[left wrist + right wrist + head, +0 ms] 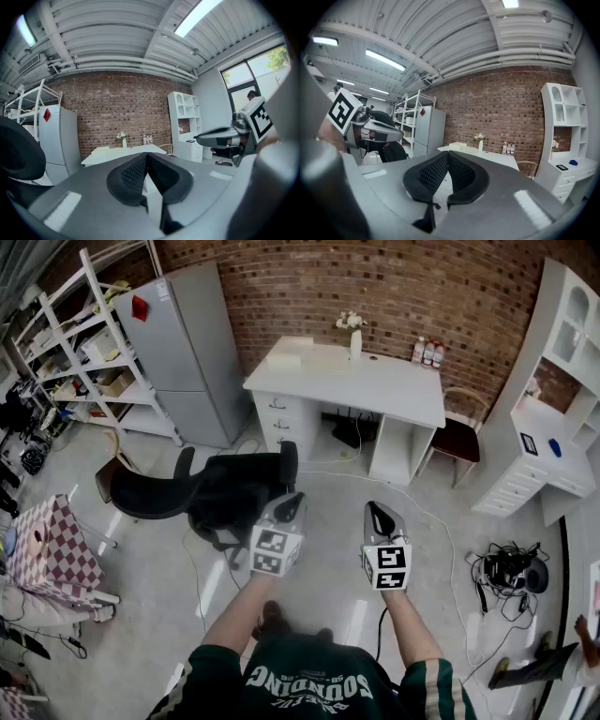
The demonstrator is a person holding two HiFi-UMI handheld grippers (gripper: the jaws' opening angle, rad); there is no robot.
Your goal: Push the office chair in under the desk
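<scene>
The black office chair [225,488] stands on the floor away from the white desk [347,381], with its back toward me and its seat to the left. The desk's kneehole faces me, beyond the chair and to its right. My left gripper [292,498] is shut and empty, its tip just at the chair back's right edge. My right gripper [375,509] is shut and empty over bare floor, right of the chair. In the left gripper view the shut gripper [146,157] points at the desk [124,152]; the chair [14,154] fills the left edge. The right gripper view shows that gripper [447,157] shut, aimed at the desk [487,157].
A grey fridge [183,343] and a white shelf rack [84,343] stand left of the desk. A wooden chair [459,437] and a white cupboard [553,418] are to its right. Cables [506,568] lie on the floor at right, and a checkered table [52,545] stands at left.
</scene>
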